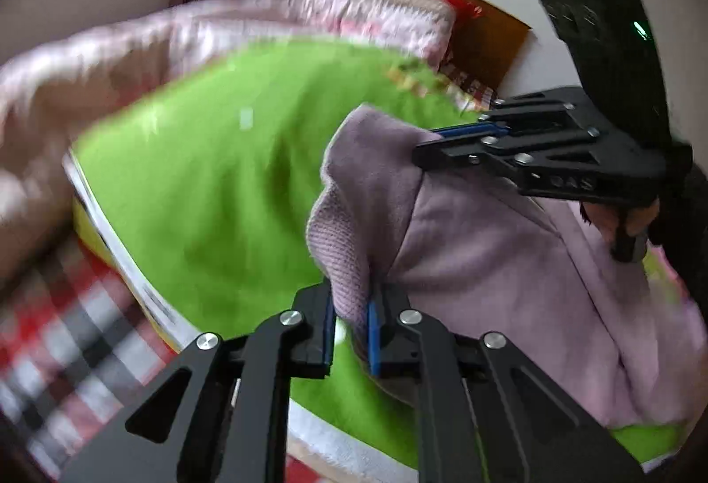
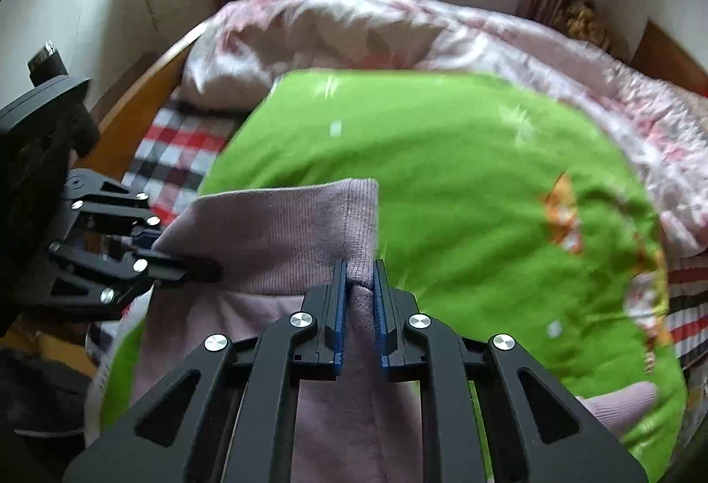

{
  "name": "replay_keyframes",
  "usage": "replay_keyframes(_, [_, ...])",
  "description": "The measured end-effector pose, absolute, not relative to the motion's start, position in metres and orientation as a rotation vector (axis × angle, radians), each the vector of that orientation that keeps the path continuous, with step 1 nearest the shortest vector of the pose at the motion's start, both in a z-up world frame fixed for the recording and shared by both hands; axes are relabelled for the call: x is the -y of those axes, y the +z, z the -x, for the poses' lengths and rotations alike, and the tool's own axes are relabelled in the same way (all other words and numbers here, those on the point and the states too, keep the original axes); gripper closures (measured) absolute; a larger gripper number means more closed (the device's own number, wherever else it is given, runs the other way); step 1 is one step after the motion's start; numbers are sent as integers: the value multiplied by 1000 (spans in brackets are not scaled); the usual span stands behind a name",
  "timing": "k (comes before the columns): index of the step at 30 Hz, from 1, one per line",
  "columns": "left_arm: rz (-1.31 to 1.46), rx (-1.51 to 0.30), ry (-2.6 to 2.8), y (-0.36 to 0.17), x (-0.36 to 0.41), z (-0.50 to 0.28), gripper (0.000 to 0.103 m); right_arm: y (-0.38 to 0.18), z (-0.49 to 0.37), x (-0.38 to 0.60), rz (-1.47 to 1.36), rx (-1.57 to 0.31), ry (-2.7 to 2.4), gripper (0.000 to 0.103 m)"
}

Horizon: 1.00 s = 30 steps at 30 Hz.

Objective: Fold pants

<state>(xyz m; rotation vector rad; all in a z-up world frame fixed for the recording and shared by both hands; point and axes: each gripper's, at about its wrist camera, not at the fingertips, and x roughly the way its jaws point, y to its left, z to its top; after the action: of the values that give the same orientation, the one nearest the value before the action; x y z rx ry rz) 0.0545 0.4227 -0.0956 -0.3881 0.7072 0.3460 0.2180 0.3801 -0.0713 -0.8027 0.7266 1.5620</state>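
Note:
The pants [image 1: 486, 244] are soft lilac-pink knit with a ribbed waistband [image 2: 283, 231]. Both grippers hold them lifted above a bright green blanket [image 1: 212, 182]. My left gripper [image 1: 352, 306] is shut on the ribbed band at one end; it also shows at the left of the right wrist view [image 2: 194, 268]. My right gripper [image 2: 359, 288] is shut on the band at the other end, and shows at the right of the left wrist view [image 1: 425, 144]. The rest of the pants hangs down below the band. A pant leg end [image 2: 619, 403] lies on the blanket at lower right.
The green blanket [image 2: 464, 182] covers a bed with a pink floral quilt [image 2: 398, 27] bunched behind it and a red checked sheet [image 2: 177, 155] at the left. A wooden bed frame [image 2: 132, 102], curtains and a window are beyond.

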Motion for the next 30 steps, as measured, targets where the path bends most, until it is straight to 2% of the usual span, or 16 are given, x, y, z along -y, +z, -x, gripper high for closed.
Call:
replay_keyframes(4, [423, -684, 356, -81, -438, -58, 92, -60, -224, -400, 783, -716, 1535, 90])
replay_keyframes(7, [486, -758, 381, -111, -451, -66, 90, -92, -225, -415, 828, -788, 1496, 89])
replay_keyframes(10, [544, -743, 381, -128, -458, -63, 82, -99, -233, -416, 776, -841, 1486, 82])
replay_keyframes(11, [550, -733, 406, -126, -461, -60, 65, -93, -239, -414, 756, -862, 1479, 65])
replay_keyframes(12, [534, -725, 469, -121, -462, -57, 34, -84, -246, -409, 724, -880, 1472, 47])
replay_keyframes(13, [496, -720, 580, -113, -460, -52, 14, -66, -258, -395, 650, -880, 1468, 43])
replay_keyframes(15, [443, -664, 741, -89, -455, -36, 13, -32, -285, -356, 492, -850, 1461, 38])
replay_keyframes(18, [455, -572, 614, -65, -433, -28, 10, -9, -328, -288, 334, -851, 1338, 38])
replay_keyframes(21, [430, -550, 381, -58, -394, -47, 3, -27, -379, -200, 117, -982, 1124, 38])
replay_keyframes(24, [413, -608, 260, -73, -374, -73, 2, -60, -393, -154, 7, -1097, 1052, 38])
replay_keyframes(25, [407, -677, 261, -87, -371, -88, 2, -76, -394, -144, -20, -1152, 1028, 38])
replay_keyframes(28, [454, -789, 253, -123, -376, -107, 2, -99, -391, -146, -57, -1213, 1040, 39])
replay_keyframes(29, [437, -780, 251, -124, -374, -106, 2, -103, -391, -150, -59, -1221, 1039, 46])
replay_keyframes(30, [417, -780, 251, -121, -371, -105, 2, -107, -392, -157, -70, -1230, 1043, 67])
